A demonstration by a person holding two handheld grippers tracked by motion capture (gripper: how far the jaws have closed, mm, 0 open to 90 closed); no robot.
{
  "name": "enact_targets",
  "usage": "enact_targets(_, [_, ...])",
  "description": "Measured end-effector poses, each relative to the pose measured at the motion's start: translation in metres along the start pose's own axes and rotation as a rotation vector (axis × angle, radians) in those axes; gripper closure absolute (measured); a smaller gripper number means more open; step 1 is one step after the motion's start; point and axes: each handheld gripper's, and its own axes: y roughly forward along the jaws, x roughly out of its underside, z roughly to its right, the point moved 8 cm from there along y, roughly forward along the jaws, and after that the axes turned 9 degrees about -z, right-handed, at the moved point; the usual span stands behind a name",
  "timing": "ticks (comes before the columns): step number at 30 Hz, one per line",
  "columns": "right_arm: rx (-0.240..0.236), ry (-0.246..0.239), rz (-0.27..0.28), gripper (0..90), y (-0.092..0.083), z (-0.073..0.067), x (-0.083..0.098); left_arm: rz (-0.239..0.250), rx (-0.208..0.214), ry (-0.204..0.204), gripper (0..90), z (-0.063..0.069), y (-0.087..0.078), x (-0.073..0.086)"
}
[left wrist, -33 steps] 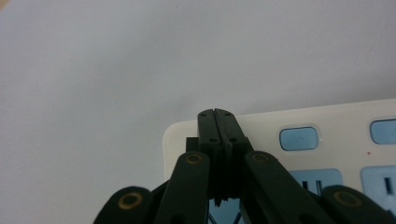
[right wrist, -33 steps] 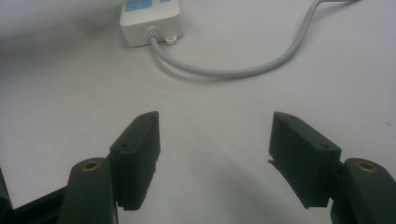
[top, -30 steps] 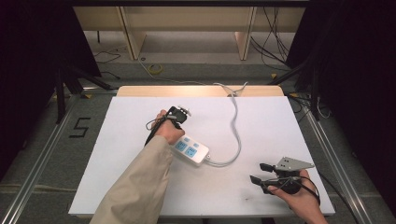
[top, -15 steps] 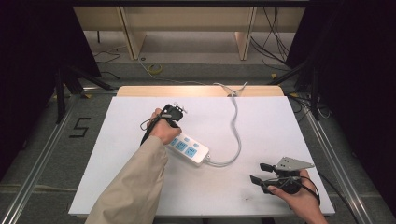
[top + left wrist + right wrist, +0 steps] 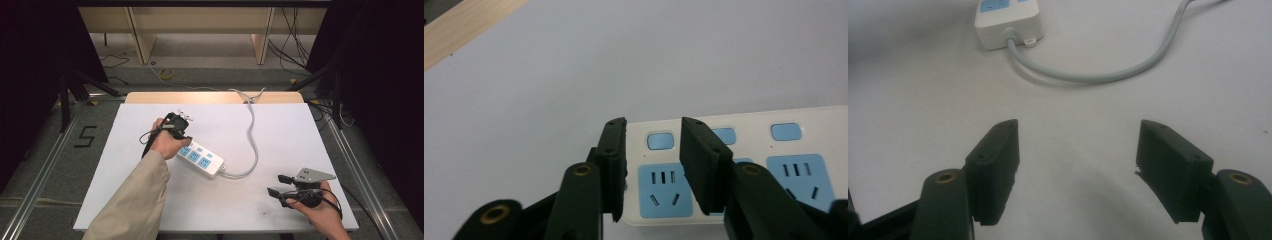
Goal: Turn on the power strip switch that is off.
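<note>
The left gripper has just been opening its jaws, with nothing between them, right above the power strip in the middle of the table. If it dips, it could bump a blue switch. The right gripper sits open, far away.

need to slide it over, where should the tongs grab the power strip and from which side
Grip the power strip across its narrow width, long edge to long edge, coming down from above near the end away from the cord. It lies flat, sockets up; the left tongs, part open, already hover there.
</note>
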Motion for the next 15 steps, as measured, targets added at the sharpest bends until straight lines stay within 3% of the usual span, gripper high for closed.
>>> enact_targets(3, [-0.001, 0.001, -0.002, 34.6, 0.0, 0.0, 0.0, 0.004, 0.006, -0.02, 54.1, -0.001, -0.004, 0.005])
enact_targets(5, [0.001, 0.0, -0.002, 34.6, 0.0, 0.001, 0.0, -0.011, 0.007, -0.059, 47.5, -0.001, -0.006, 0.011])
enact_targets(7, [0.003, 0.001, -0.001, 34.6, 0.0, 0.001, 0.0, 0.011, -0.013, -0.058, 43.1, -0.003, -0.009, 0.013])
enact_targets(11, [0.004, 0.001, 0.0, 34.6, 0.0, 0.001, 0.0, 0.039, -0.015, -0.064, 35.5, -0.005, -0.014, 0.019])
enact_targets(15, [0.003, 0.002, 0.001, 34.6, -0.001, 0.002, 0.0, 0.056, 0.013, -0.081, 31.3, -0.003, -0.018, 0.032])
